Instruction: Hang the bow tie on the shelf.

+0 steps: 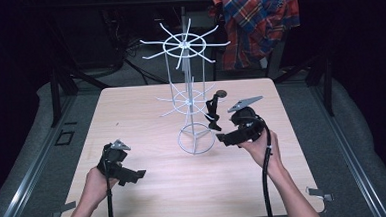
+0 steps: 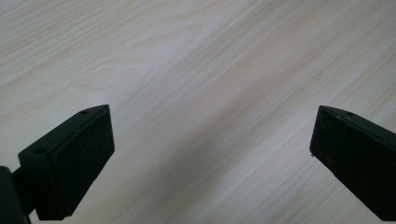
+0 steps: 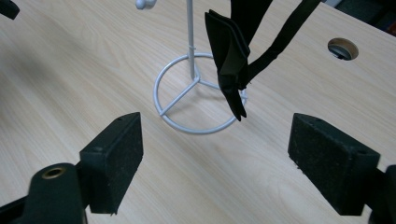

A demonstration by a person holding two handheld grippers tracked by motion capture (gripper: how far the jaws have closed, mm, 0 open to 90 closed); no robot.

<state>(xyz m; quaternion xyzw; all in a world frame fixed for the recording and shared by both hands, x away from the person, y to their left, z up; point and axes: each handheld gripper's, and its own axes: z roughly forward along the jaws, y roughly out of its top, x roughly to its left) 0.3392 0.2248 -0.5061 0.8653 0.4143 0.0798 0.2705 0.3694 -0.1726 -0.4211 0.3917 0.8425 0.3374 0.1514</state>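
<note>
Near the tabletop's point(image 1: 150, 191) middle stands a white wire rack point(image 1: 189, 96), its ring base point(image 3: 198, 93) flat on the wood and its spoked tiers spreading overhead. A black strap point(image 3: 231, 60) hangs from a lower arm and dangles over the ring's right side (whether it touches the ring is unclear). The right gripper point(image 1: 221, 138) hovers just beside the base, toward the right edge, jaws spread wide and empty. The left gripper point(image 1: 140, 175) sits toward the near-left corner, well apart from the rack, jaws likewise released over bare wood. Broad open tabletop lies along the near edge and left side.
</note>
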